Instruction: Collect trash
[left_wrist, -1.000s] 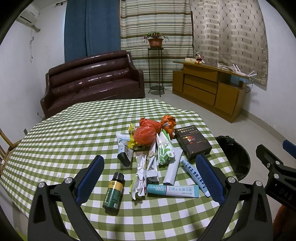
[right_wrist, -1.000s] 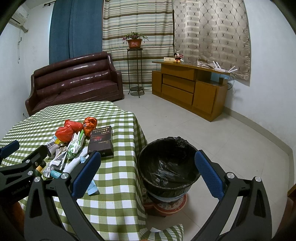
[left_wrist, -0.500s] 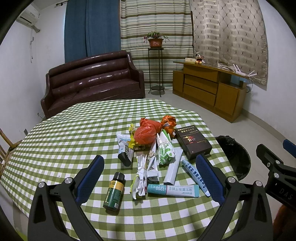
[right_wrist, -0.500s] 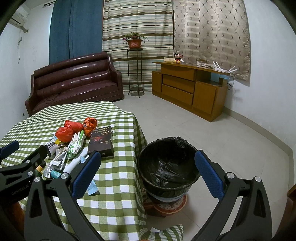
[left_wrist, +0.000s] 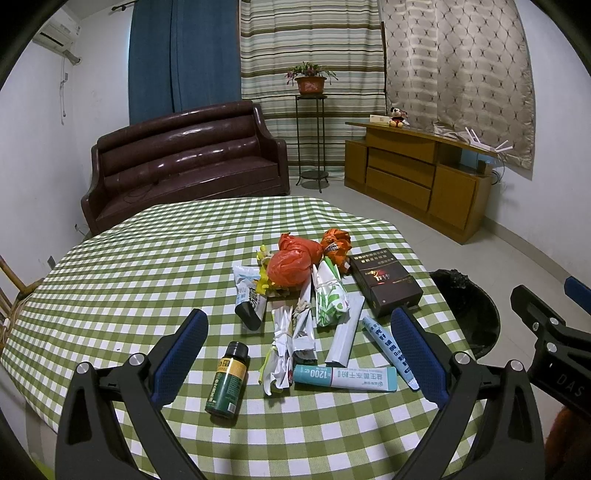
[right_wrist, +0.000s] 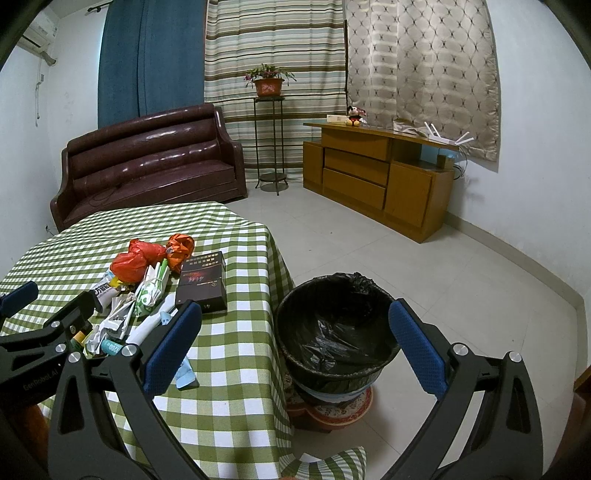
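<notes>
Left tool is held wide open, empty, above the tabletop. Right tool is likewise spread wide, empty, over the lined trash bin. The trash pile is seen at 12 o'clock of the left tool, between its fingers, untouched. The bin stands just beside the tabletop's right edge; open floor lies beyond.

On your table the trash pile lies near its right edge. The bin stands on the floor just right of it; the sofa sits far behind.
</notes>
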